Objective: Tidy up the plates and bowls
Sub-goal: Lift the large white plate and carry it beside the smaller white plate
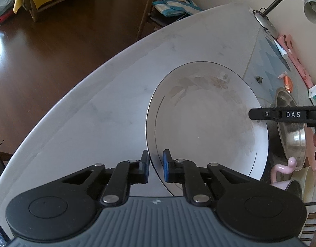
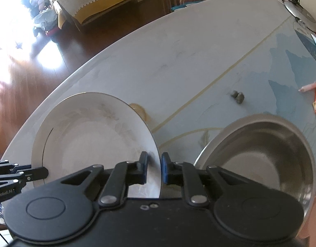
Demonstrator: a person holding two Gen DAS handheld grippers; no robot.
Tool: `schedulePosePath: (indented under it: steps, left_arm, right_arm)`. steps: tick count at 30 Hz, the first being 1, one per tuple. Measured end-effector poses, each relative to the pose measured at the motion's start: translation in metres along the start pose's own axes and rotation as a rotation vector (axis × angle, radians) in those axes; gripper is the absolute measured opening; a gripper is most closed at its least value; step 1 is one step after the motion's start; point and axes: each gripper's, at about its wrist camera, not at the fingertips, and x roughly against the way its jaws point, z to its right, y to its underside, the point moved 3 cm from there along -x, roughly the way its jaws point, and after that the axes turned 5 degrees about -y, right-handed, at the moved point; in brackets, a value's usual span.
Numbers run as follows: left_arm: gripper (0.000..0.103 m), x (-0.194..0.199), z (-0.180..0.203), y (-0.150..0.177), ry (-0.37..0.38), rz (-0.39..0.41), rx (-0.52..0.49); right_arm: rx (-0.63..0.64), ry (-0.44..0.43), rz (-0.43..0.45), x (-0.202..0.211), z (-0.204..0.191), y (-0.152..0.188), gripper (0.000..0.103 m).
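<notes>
A white plate [image 1: 207, 123] with a faint flower pattern and a thin dark ring sits over the white table [image 1: 108, 94]. My left gripper [image 1: 155, 160] is shut on its left rim, which runs between the blue pads. My right gripper [image 2: 154, 162] is shut on the opposite rim of the same plate [image 2: 92, 140]. Each gripper shows in the other's view: the right one [image 1: 254, 114] as a black finger over the plate's right side, the left one [image 2: 42, 173] at the plate's left edge. A steel bowl [image 2: 260, 156] stands just right of the plate.
A pink mug [image 1: 281, 177] and a cream cup stand near the steel bowl [image 1: 291, 135]. A desk lamp [image 1: 310, 4], tubes and an orange item [image 1: 288, 83] line the far right. A small grey object [image 2: 237, 96] lies on the blue mat. Dark wood floor lies beyond the table's left edge.
</notes>
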Motion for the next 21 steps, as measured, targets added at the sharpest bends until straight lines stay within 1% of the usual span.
schedulePosePath:
  steps: [6, 11, 21]
  left_arm:
    - [0.012, 0.008, -0.020, 0.009, -0.022, 0.001, 0.011]
    - [0.012, 0.016, -0.034, 0.021, -0.034, 0.005, -0.003]
    - [0.012, 0.032, -0.051, 0.046, -0.030, 0.007, -0.015]
  right_arm:
    - [-0.010, -0.017, 0.001, -0.003, -0.020, 0.017, 0.013]
    - [-0.029, -0.022, -0.001, -0.003, -0.033, 0.030, 0.013]
    - [-0.062, -0.016, 0.016, 0.008, -0.059, 0.067, 0.012]
